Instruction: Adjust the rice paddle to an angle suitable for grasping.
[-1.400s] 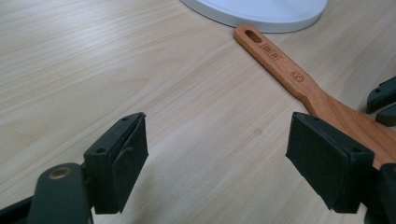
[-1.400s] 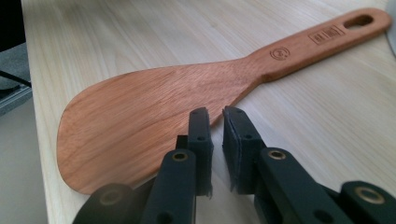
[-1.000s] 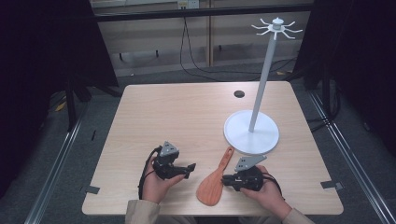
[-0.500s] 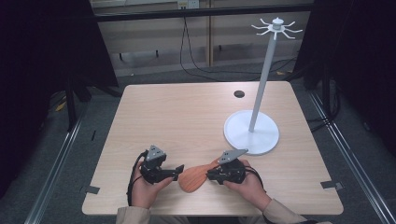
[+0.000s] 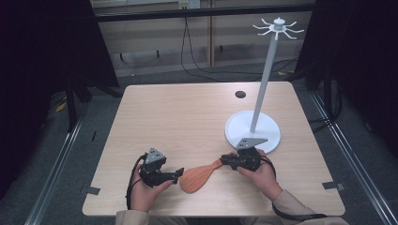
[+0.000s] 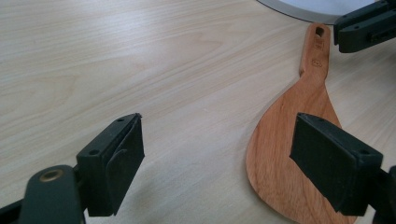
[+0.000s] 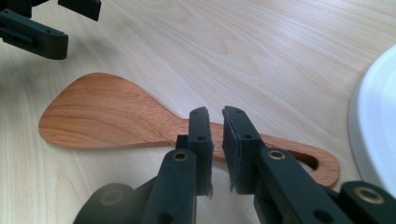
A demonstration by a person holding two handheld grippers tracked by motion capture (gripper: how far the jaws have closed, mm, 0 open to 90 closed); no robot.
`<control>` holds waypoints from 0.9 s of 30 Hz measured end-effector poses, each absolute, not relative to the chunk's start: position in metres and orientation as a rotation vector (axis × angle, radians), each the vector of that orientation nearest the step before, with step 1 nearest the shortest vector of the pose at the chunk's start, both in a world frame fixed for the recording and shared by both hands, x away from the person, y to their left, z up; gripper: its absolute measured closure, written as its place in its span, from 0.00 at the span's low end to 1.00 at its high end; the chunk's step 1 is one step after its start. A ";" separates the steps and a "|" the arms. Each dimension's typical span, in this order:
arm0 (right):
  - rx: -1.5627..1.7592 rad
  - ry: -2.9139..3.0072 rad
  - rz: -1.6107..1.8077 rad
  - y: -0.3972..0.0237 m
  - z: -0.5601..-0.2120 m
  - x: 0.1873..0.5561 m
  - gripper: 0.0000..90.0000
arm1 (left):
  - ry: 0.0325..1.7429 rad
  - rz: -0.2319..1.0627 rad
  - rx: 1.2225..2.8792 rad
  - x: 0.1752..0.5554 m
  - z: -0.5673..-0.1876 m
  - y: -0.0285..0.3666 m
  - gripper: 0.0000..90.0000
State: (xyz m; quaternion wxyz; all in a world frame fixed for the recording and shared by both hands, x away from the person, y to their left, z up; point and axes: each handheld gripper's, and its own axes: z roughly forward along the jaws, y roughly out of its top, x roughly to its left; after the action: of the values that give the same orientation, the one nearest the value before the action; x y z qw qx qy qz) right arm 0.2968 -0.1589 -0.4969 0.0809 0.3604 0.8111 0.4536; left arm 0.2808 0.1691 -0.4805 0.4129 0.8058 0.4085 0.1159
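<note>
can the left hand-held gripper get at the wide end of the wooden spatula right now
Probably yes. The left hand-held gripper stands open right beside the wooden spatula, whose wide end lies flat on the table with nothing between them.

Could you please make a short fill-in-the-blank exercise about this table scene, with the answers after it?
1. The spatula is made of ____.
2. The left gripper has its jaws ____.
3. The right gripper is beside the spatula's ____.
4. The stand has a round base coloured ____.

Missing words: wood; open; handle; white
</note>
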 end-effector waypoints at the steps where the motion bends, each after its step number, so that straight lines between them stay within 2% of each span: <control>1: 1.079 2.421 1.358 -0.160 -0.497 0.297 0.91 | 1.030 0.291 2.026 0.281 -0.480 0.168 0.19; 15: 1.114 2.370 1.378 -0.181 -0.494 0.284 0.89 | 0.923 0.235 2.095 0.291 -0.481 0.138 0.20; 22: 1.175 2.312 1.376 -0.204 -0.490 0.270 0.78 | 0.841 0.176 2.149 0.299 -0.483 0.111 0.24; 27: 1.235 2.263 1.374 -0.219 -0.489 0.261 0.63 | 0.784 0.153 2.188 0.304 -0.484 0.093 0.27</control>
State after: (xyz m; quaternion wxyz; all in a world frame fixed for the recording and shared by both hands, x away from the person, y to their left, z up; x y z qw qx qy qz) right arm 0.2612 -0.2193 -0.4887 0.1101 0.4202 0.7700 0.4674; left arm 0.3040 0.0930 -0.4845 0.3949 0.8630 0.3093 0.0603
